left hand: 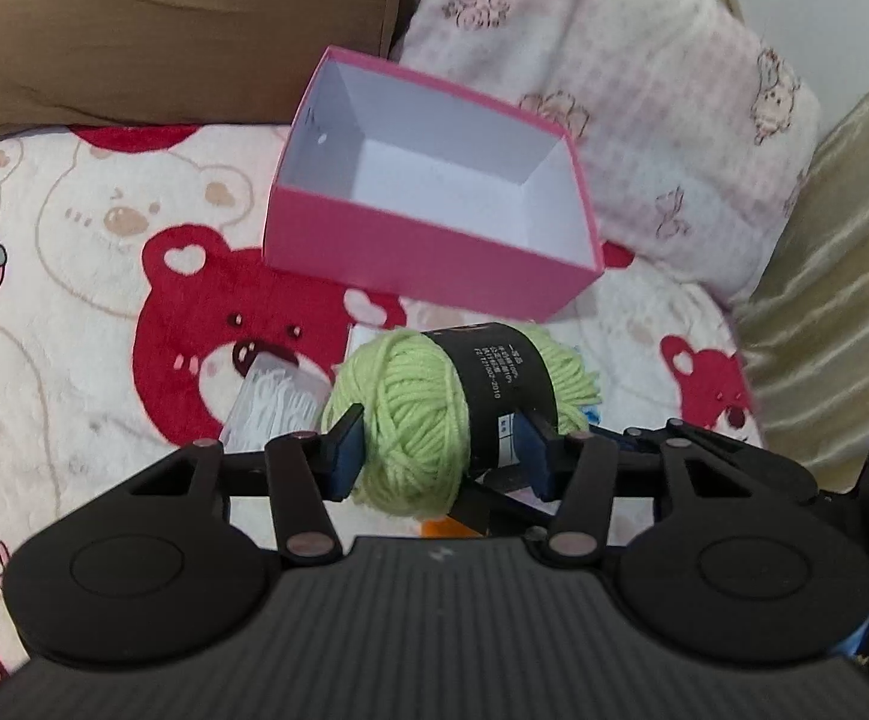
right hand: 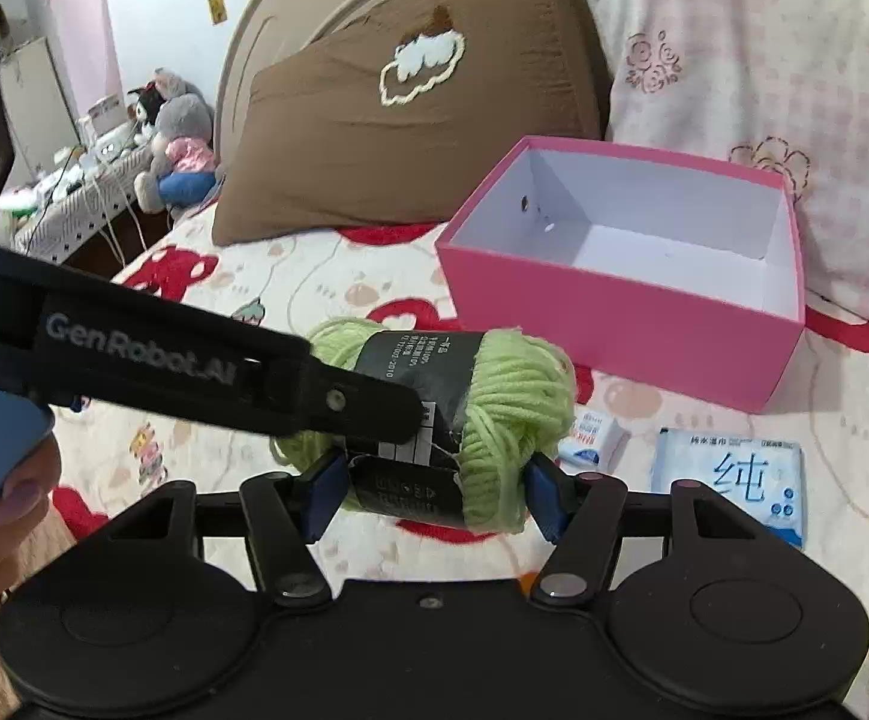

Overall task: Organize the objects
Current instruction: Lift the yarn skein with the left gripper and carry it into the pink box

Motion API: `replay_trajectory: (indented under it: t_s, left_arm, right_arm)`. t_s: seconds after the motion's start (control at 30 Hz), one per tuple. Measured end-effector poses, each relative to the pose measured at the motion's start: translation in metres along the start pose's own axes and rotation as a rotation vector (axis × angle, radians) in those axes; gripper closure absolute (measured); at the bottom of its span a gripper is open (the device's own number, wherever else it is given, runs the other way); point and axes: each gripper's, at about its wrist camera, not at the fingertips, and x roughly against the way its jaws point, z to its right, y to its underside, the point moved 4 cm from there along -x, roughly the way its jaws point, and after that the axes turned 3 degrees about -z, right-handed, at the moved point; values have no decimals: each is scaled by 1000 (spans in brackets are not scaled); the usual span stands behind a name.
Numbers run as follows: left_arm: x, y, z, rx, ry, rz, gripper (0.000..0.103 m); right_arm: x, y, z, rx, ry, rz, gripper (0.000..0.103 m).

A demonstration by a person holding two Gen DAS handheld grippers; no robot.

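On the far left of the right wrist view, a nightstand [right hand: 68, 192] cluttered with plush toys [right hand: 176, 144] is standing beside the bed [right hand: 326, 276], and a person's fingers [right hand: 8, 516] are wrapping around a handle at the frame edge. Moving right, the left hand-held gripper [right hand: 416, 420] is reaching in from that side, its black arm crossing the picture and its pads pressing on the green yarn ball [right hand: 494, 402]. In the left wrist view the left hand-held gripper [left hand: 440, 450] is clenching the green yarn ball [left hand: 428, 414] on both sides, with a white packet [left hand: 272, 402] lying on the bear-print blanket [left hand: 74, 276] just beyond it. The right hand-held gripper [right hand: 434, 498] is likewise grasping the yarn ball, one blue pad on each end, so both are holding it together above the blanket. Behind it, a brown pillow [right hand: 374, 138] is leaning on the headboard. Farther right, an open pink box [right hand: 620, 324] is sitting empty on the bed against a pink checked pillow [right hand: 764, 78]. Below the box, two wet-wipe packets [right hand: 734, 474] are lying on the blanket.
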Motion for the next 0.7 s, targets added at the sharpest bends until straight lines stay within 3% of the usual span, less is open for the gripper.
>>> replay_trajectory:
  t_s: [0.13,0.5,0.7]
  left_arm:
    - [8,-11,6,-23,8,9,53]
    - [10,-51,29,-100,29,56,53]
    - [-4,-78,41,-165,27,67,54]
  right_arm:
    - [8,-13,4,-21,-32,19,37]
    - [25,-50,21,19,1,89,37]
    - [21,-74,51,-35,-78,97,38]
